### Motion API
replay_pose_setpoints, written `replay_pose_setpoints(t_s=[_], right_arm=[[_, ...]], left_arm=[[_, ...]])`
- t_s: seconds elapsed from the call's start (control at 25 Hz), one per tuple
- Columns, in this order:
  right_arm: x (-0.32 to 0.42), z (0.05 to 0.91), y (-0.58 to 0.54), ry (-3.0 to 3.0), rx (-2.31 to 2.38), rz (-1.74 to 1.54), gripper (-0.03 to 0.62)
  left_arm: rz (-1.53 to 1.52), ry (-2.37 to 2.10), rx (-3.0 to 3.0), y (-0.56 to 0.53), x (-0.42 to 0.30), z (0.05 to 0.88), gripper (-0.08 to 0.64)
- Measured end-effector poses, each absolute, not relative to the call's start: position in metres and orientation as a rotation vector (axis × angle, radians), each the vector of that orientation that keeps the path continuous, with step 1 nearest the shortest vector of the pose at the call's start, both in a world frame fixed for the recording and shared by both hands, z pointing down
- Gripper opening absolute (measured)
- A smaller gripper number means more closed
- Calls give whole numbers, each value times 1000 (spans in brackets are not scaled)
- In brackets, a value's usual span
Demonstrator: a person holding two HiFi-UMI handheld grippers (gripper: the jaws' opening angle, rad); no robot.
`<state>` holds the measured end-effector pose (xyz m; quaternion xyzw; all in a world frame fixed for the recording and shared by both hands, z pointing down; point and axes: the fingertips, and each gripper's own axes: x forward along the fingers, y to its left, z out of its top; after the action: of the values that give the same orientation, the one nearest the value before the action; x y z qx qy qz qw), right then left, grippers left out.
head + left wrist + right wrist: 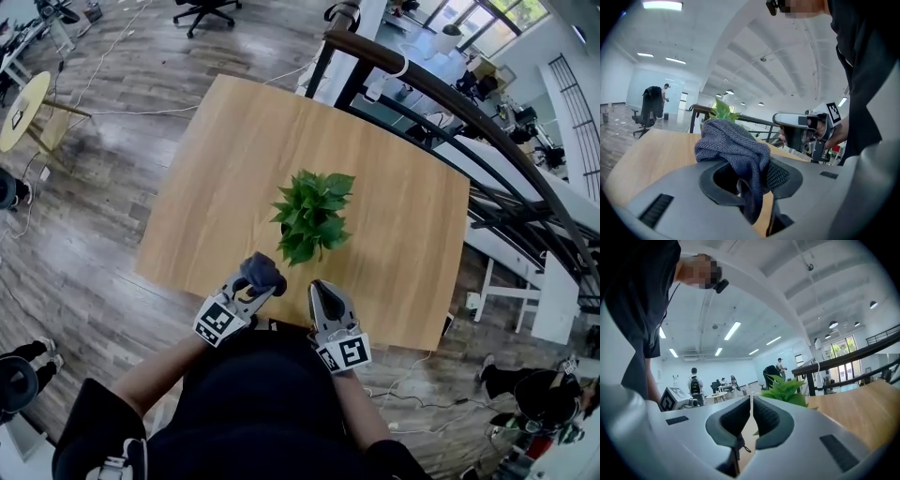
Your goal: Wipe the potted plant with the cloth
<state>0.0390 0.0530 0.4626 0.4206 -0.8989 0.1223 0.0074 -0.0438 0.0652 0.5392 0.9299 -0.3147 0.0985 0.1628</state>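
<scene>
I'm seeing the plant (312, 216) standing upright near the middle of the wooden counter (394, 169), green leaves spreading all round; its pot is hiding under them in the head view. Both tools are hovering on the near side of the plant, over the counter's near edge, and neither is touching a leaf.

I'm reading the left tool (258, 289) as clamping down on the cloth (262, 270): dark blue-grey knit, bunching into a lump over the jaw tips, a tail of it hanging down between the jaws. In the left gripper view that lump is covering most of the plant, with only a few leaf tips poking up behind it.

I'm reading the right tool (324, 292) as closed: pads meeting, just a hairline between them, nothing gripped. It is sitting just right of the left tool, near it but apart, nose pointing toward the plant. In the right gripper view the plant is showing just past the jaw tips, a little to their right. A hand (836, 133) is gripping the right tool's handle, showing to the right of the plant in the left gripper view.

Beyond the plant a dark curved railing (450, 103) is running past the counter's far right corner. An office chair (202, 9) is standing well behind the plant, off to the left, on the wood floor (112, 234).
</scene>
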Motion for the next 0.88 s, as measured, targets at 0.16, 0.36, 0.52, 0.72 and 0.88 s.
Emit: replay_pose_setpoints(t_s=[0.16,0.36,0.52,0.72,0.88], right_arm=[[21,432,68,-2849,1297,248,31],[9,421,82,-2851,1308,150,21],[8,417,87,-2807,1374,112,21],[6,415,96,-2782,1432,90,21],[5,413,101,-2763,1465,62,21]], left_arm=[[206,-916,2720,67,-39,499,137],[141,-963,2746,71,-45,473,137],[127,-943,2745,76,-49,474,137],[110,-923,2768,85,-49,469,137],[97,-927,2773,91,-53,467,137]])
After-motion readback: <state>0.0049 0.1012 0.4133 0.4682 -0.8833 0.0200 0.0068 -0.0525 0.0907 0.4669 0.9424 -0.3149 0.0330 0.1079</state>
